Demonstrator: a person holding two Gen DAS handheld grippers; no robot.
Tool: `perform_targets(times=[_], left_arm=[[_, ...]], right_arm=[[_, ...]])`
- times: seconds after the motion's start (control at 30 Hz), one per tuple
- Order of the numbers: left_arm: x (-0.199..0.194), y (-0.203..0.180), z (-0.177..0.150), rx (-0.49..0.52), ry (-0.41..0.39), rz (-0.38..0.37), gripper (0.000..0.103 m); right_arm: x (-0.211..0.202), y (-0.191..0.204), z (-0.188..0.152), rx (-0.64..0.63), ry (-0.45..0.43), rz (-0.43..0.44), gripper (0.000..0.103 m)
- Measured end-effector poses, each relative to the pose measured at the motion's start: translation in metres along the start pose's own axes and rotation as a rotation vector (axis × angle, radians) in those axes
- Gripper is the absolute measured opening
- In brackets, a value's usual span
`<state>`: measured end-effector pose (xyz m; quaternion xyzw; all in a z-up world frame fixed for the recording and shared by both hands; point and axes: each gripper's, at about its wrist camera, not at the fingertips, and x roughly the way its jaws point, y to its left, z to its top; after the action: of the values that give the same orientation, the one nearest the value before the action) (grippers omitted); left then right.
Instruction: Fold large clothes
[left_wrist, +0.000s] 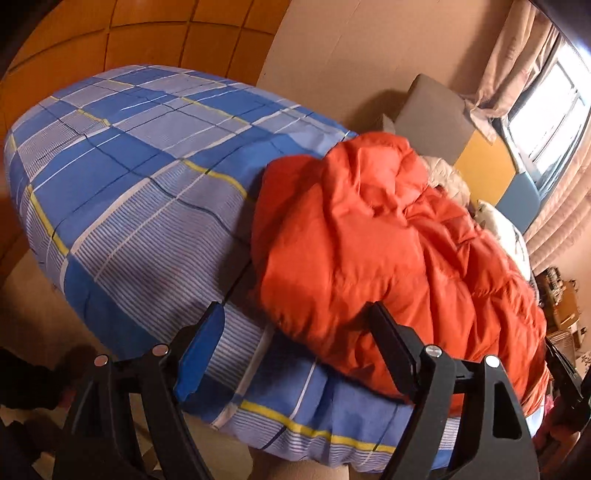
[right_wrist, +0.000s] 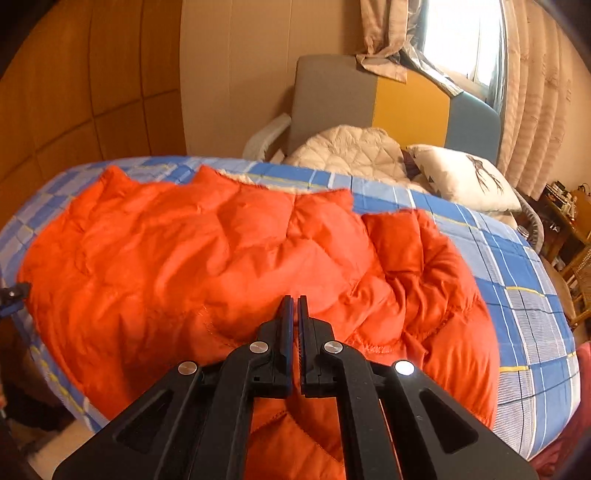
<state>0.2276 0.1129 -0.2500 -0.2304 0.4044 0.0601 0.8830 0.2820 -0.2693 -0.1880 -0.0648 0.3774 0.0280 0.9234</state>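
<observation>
Lying across the near edge of the bed (right_wrist: 532, 295) was one orange quilted down jacket (right_wrist: 221, 258), spread broadly over the blue plaid sheet, its lower hem draped past the near edge toward the camera. In the left wrist view the same jacket (left_wrist: 388, 240) appeared bunched and rumpled toward the bed's right side, the sheet (left_wrist: 129, 166) bare up to the far left corner.

Left gripper (left_wrist: 295, 347): jaws spread wide, nothing between them but sheet and the jacket's edge; the right finger (left_wrist: 391, 347) stood against or just over the jacket's rim, contact could not be told; the left finger carried a blue pad (left_wrist: 201, 354) over the bare sheet near the bed's near edge.

Right gripper (right_wrist: 294, 306): jaws pressed together, a thin slit between the pads; orange fabric lay beneath and behind them, and whether cloth was pinched could not be told.

At the head end: a cream quilted garment (right_wrist: 351, 151), a white pillow (right_wrist: 465, 177), and a grey, yellow and blue headboard (right_wrist: 406, 103). Beyond it hung beige curtains (right_wrist: 535, 92) by a bright window (right_wrist: 461, 33).
</observation>
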Motion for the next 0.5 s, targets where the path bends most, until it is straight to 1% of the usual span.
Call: perform_targets(times=[0.1, 0.27, 0.4, 0.5], left_arm=[[0.002, -0.005, -0.003, 0.006, 0.01, -0.01, 0.08], [0.014, -0.005, -0.007, -0.054, 0.051, -0.065, 0.08], [0.021, -0.002, -0.006, -0.1, 0.06, -0.087, 0.08], [0.021, -0.005, -0.006, -0.094, 0.046, -0.093, 0.08]], right_arm=[[0.014, 0.005, -0.007, -0.028, 0.038, -0.018, 0.001], [0.038, 0.013, -0.019, -0.076, 0.09, -0.061, 0.001], [0.046, 0.025, -0.024, -0.157, 0.098, -0.126, 0.001], [0.047, 0.034, -0.027, -0.217, 0.097, -0.175, 0.001]])
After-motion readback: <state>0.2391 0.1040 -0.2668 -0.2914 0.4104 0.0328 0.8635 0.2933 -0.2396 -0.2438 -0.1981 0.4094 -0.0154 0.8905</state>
